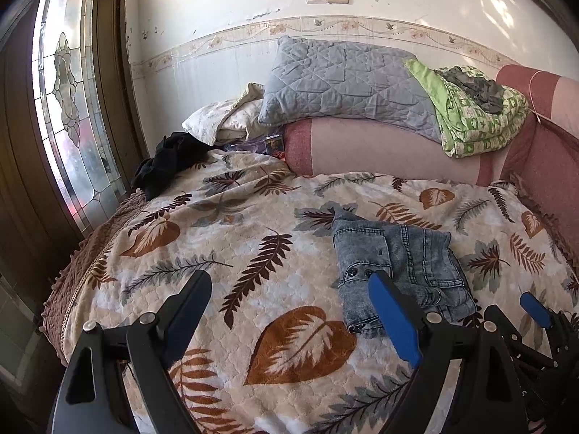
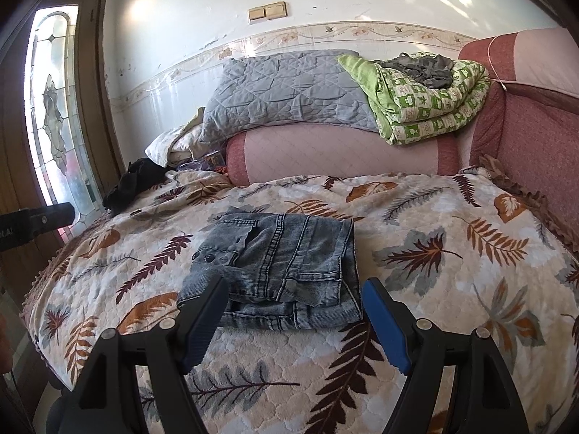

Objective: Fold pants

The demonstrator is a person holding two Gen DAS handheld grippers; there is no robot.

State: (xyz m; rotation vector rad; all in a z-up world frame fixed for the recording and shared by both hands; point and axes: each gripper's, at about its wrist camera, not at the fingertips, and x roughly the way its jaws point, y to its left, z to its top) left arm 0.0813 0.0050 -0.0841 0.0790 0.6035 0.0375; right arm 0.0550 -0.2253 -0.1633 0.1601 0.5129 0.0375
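The faded grey-blue pants are seen folded into a compact rectangle on the bed. Both grippers' jaws are held apart, nothing clamped.

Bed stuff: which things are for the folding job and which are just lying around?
For the job:
jeans
left gripper, open
right gripper, open

Just lying about:
grey pillow
green quilt
black clothing
leaf-print bedspread
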